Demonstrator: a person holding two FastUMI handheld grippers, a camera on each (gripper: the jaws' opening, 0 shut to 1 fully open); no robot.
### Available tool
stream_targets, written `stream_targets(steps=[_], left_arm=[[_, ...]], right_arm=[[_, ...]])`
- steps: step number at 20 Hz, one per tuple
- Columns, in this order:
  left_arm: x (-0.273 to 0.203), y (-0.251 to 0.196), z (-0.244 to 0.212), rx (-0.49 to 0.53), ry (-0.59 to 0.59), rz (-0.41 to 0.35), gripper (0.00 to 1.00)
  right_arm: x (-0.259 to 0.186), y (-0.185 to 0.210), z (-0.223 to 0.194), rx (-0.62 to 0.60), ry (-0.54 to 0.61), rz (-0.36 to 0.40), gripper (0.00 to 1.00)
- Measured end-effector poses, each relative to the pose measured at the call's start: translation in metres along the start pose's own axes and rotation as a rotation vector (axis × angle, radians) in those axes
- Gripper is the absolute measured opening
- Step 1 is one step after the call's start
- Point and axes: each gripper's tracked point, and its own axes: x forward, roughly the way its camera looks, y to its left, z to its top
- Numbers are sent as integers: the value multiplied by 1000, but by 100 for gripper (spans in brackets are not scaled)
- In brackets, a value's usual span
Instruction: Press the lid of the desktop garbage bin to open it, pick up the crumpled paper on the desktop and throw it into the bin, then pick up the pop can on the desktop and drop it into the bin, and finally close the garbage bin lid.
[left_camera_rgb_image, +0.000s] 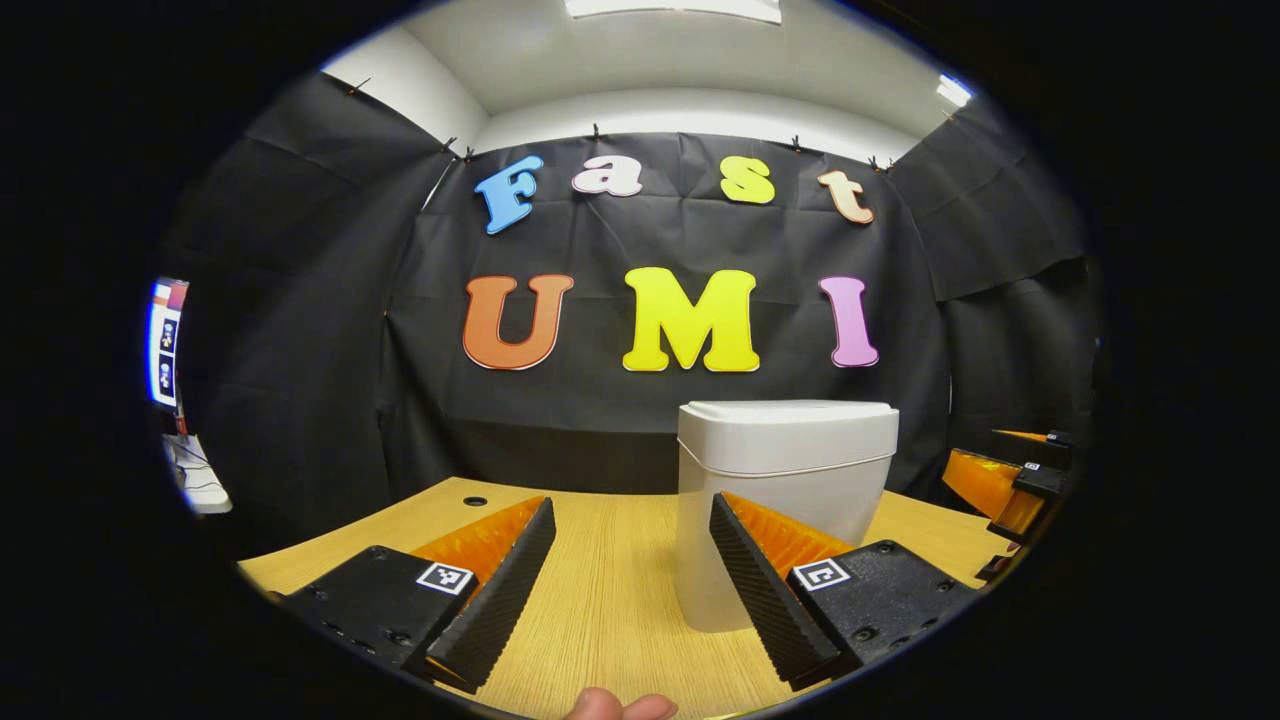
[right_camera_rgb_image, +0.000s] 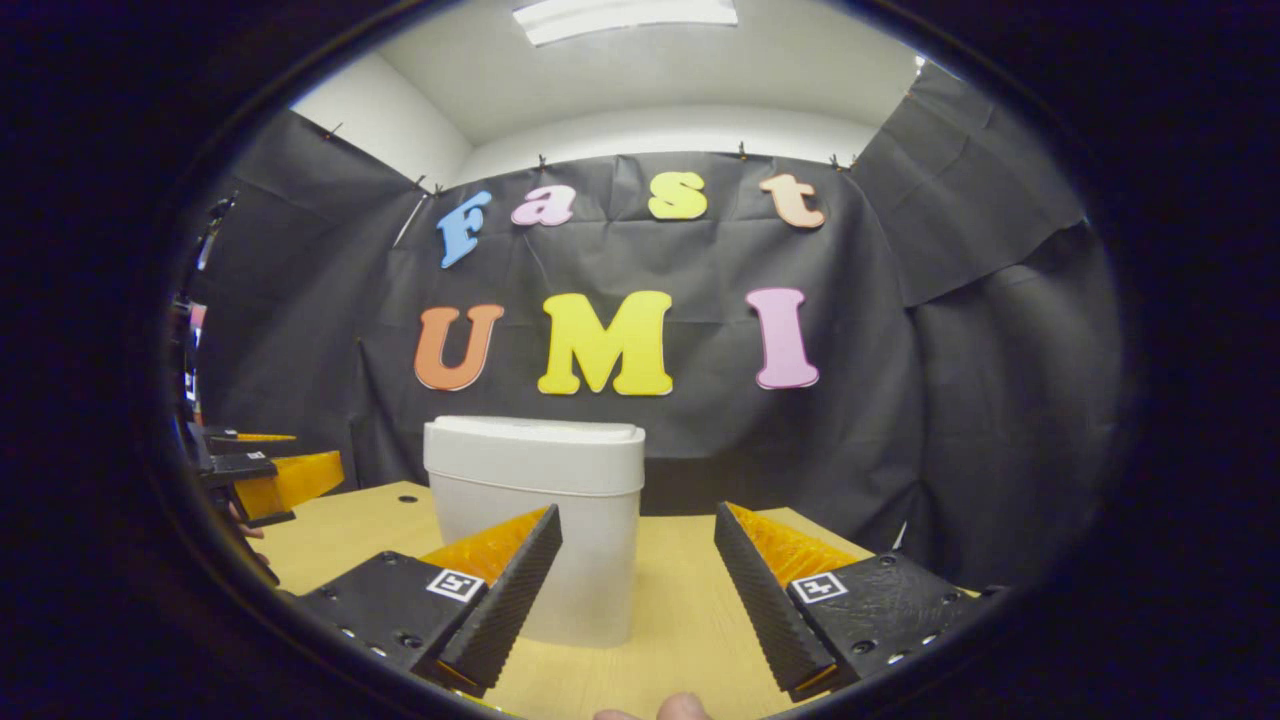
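Bin: white desktop garbage bin (left_camera_rgb_image: 787, 500) standing upright on the wooden desktop (left_camera_rgb_image: 600, 590), lid (left_camera_rgb_image: 787, 412) down flat on top.
Left gripper (left_camera_rgb_image: 630, 590): its 2 fingers spread wide, nothing between them; the bin sits just past the finger at 4 o'clock in the left gripper view.
Right gripper (right_camera_rgb_image: 635, 590): 2 fingers spread wide and empty; in the right gripper view the bin (right_camera_rgb_image: 535, 520) stands behind the finger at 7 o'clock.
Other gripper (seen farther off): at 3 o'clock in the left gripper view, at 9 o'clock in the right gripper view.
Fingertip (left_camera_rgb_image: 620, 706): a person's, at 6 o'clock.
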Motion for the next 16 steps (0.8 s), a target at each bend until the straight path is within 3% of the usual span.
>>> stream_targets(steps=[16], left_arm=[[-4, 3, 8, 22, -23, 6, 100]], right_arm=[[0, 12, 2, -6, -1, 13, 95]])
